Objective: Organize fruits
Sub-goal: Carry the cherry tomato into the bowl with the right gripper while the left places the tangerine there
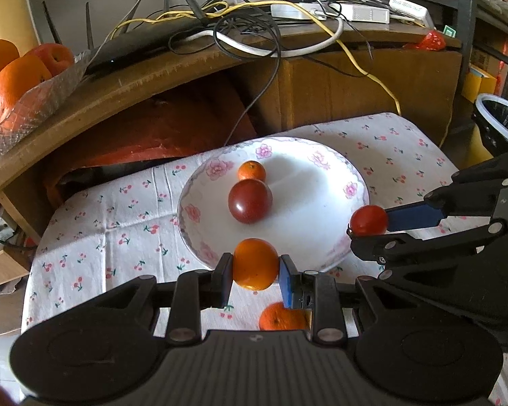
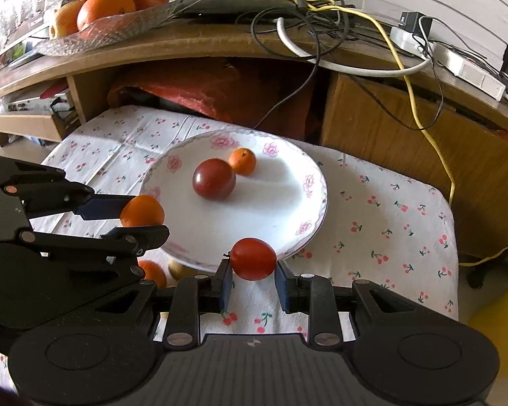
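Observation:
A white floral plate (image 1: 321, 182) (image 2: 288, 199) sits on the cherry-print cloth and holds a dark red tomato (image 1: 250, 200) (image 2: 214, 178) and a small orange fruit (image 1: 251, 171) (image 2: 242, 161). My left gripper (image 1: 255, 265) (image 2: 142, 218) is shut on an orange fruit (image 1: 255, 264) (image 2: 142, 210) at the plate's near-left rim. My right gripper (image 2: 253, 260) (image 1: 369, 226) is shut on a red tomato (image 2: 253, 259) (image 1: 369, 220) at the plate's near-right rim. Another small orange fruit (image 1: 281, 317) (image 2: 152, 272) lies on the cloth below the left gripper.
A wooden desk (image 1: 145, 77) behind carries tangled cables (image 1: 247, 27), a router and a glass dish of large oranges and apples (image 1: 20, 77) (image 2: 105, 3). A lined bin (image 1: 501, 121) stands at the right. A pale rounded object (image 2: 179, 269) shows under the plate's edge.

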A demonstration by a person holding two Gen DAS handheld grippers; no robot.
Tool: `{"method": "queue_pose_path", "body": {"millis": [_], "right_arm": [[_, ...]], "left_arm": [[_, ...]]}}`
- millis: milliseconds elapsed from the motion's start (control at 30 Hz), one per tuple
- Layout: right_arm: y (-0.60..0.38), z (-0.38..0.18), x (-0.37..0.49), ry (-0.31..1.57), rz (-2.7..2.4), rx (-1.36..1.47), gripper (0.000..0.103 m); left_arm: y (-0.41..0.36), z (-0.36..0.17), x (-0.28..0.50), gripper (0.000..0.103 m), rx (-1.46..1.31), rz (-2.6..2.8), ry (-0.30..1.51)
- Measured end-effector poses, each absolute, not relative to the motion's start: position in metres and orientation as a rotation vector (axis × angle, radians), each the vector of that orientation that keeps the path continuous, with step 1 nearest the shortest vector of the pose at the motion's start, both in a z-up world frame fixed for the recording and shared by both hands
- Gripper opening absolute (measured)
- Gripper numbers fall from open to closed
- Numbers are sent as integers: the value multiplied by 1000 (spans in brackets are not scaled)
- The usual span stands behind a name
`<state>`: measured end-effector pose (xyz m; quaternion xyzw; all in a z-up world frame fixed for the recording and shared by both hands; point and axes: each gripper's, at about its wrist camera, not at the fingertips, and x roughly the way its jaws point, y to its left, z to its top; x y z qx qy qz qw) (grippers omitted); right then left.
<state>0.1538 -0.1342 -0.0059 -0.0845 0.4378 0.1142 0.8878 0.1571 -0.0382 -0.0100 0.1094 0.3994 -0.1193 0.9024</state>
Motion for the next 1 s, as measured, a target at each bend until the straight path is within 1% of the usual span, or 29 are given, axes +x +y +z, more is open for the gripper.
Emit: {"method": "queue_pose_path", "body": {"millis": [1000], "right_arm": [[-132, -19, 188, 907, 220, -147, 24]], "left_arm": [[-34, -30, 195, 37, 200, -205, 877]]}}
